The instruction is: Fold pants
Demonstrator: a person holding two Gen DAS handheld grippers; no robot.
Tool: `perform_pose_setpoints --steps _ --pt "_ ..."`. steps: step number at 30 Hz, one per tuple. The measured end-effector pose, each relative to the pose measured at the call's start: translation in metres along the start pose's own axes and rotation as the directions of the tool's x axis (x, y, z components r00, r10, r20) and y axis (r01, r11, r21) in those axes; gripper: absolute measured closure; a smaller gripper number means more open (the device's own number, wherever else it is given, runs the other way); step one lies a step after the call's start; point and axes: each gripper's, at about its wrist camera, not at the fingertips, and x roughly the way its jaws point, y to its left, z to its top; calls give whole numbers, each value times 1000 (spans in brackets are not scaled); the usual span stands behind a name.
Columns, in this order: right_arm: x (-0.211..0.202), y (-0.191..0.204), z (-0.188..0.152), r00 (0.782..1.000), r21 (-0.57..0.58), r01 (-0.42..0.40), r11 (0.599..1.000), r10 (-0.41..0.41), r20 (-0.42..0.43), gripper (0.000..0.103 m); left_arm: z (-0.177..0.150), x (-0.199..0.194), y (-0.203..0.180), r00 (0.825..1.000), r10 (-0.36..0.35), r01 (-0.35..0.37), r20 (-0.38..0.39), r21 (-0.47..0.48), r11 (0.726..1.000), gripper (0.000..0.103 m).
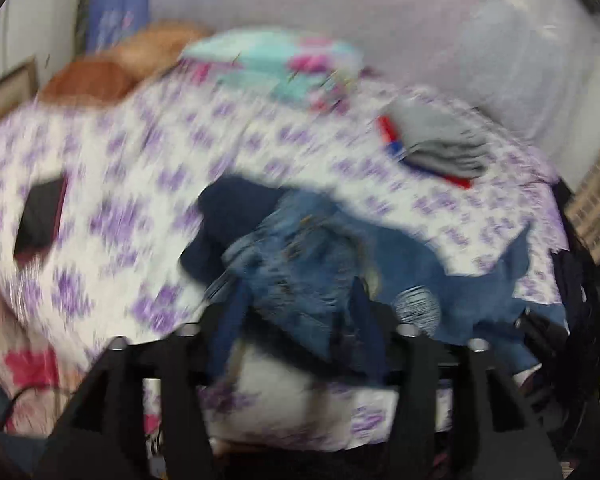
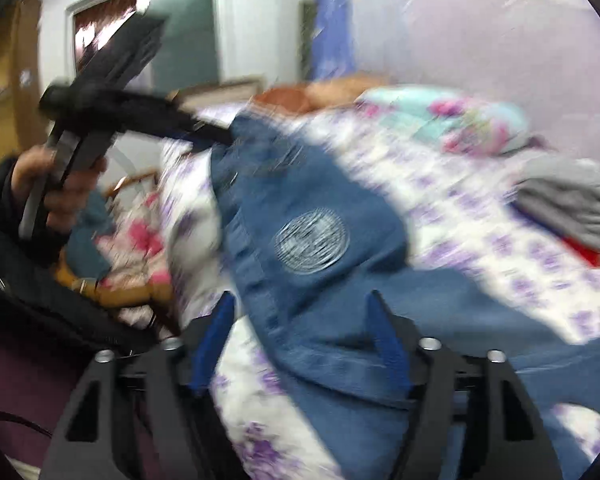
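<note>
Blue denim pants [image 1: 316, 264] with a round white printed patch [image 2: 311, 242] lie bunched on a bed with a white and purple flowered sheet [image 1: 148, 148]. Both views are blurred by motion. My left gripper [image 1: 296, 308] has its blue fingers wide apart with denim bunched between them. In the right wrist view the left gripper [image 2: 224, 138] reaches the pants' far upper edge, where its tips look closed on the denim. My right gripper [image 2: 300, 332] is open, its blue fingers [image 2: 384, 340] spread over the near part of the pants [image 2: 340, 308].
A folded grey garment with red and blue trim [image 1: 440, 144] lies on the bed at the right. A turquoise and pink floral bundle [image 1: 276, 60] and orange cushions [image 1: 112, 68] sit at the back. A dark flat object [image 1: 40, 216] lies left.
</note>
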Motion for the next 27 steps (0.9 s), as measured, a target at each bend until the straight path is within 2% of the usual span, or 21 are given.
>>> perform_pose_setpoints --steps 1,2,4,5,6,7,8,11,12,13,14,15,16,17,18,20,21,24,25,26,27 --pt "-11 -9 3 999 31 44 999 -45 27 22 2 -3 -7 1000 -27 27 16 19 999 38" --pt "-29 -27 6 987 103 141 985 -148 57 15 4 0 -15 999 -49 48 21 43 998 37" --pt "-51 -63 7 952 248 275 929 -299 61 5 3 22 -25 996 -88 89 -35 33 996 38" --pt "-63 -86 4 929 345 327 880 -366 54 3 2 31 -30 989 -134 135 -64 15 991 38" --pt "-76 -118 -2 896 469 390 792 -444 5 3 1 35 -34 985 -156 157 -74 21 987 38" --pt "-79 -135 -5 878 520 426 740 -477 -39 3 -1 39 -43 984 -159 164 -78 56 985 38" --pt "-79 -159 -9 852 572 477 667 -511 -114 3 -3 42 -47 985 -153 159 -76 82 984 38" --pt "-61 -201 -18 823 634 539 555 -508 -255 3 -13 73 -42 981 -128 138 -146 60 989 38" --pt "-52 -208 -18 820 644 548 534 -497 -286 3 -19 88 -35 973 -132 140 -189 27 990 38" --pt "-42 -212 -22 817 648 556 521 -486 -310 3 -28 98 -28 968 -143 147 -208 2 989 38" --pt "-32 -217 -25 806 639 578 507 -476 -351 3 -34 96 -28 974 -142 148 -179 22 989 38" --pt "-17 -223 -33 800 628 596 501 -443 -406 18 -38 93 -32 978 -125 135 -165 52 989 38" --pt "-12 -226 -42 827 650 561 514 -390 -405 44 -39 91 -34 980 -118 129 -162 63 990 38" --pt "-8 -229 -51 884 706 467 533 -300 -359 91 -40 89 -34 980 -123 133 -158 58 989 38" --pt "-16 -229 -60 918 761 395 515 -254 -305 91 -40 89 -32 979 -130 140 -157 51 989 38" --pt "-49 -210 -59 924 755 355 552 -332 -192 92 -40 88 -27 975 -155 162 -157 38 986 38" --pt "-72 -192 -58 915 743 342 575 -385 -124 92 -40 88 -26 974 -160 168 -158 39 985 38" --pt "-146 -128 -79 851 713 300 633 -515 99 92 -40 91 -28 972 -172 181 -158 44 983 38" --pt "-158 -112 -91 830 699 308 646 -542 136 92 -40 91 -29 969 -188 198 -162 44 979 38" --pt "-162 -92 -110 809 688 345 638 -573 126 92 -40 93 -30 967 -192 203 -165 48 978 38" --pt "-159 -85 -124 812 691 361 627 -576 98 92 -40 93 -32 968 -187 199 -167 57 978 37"
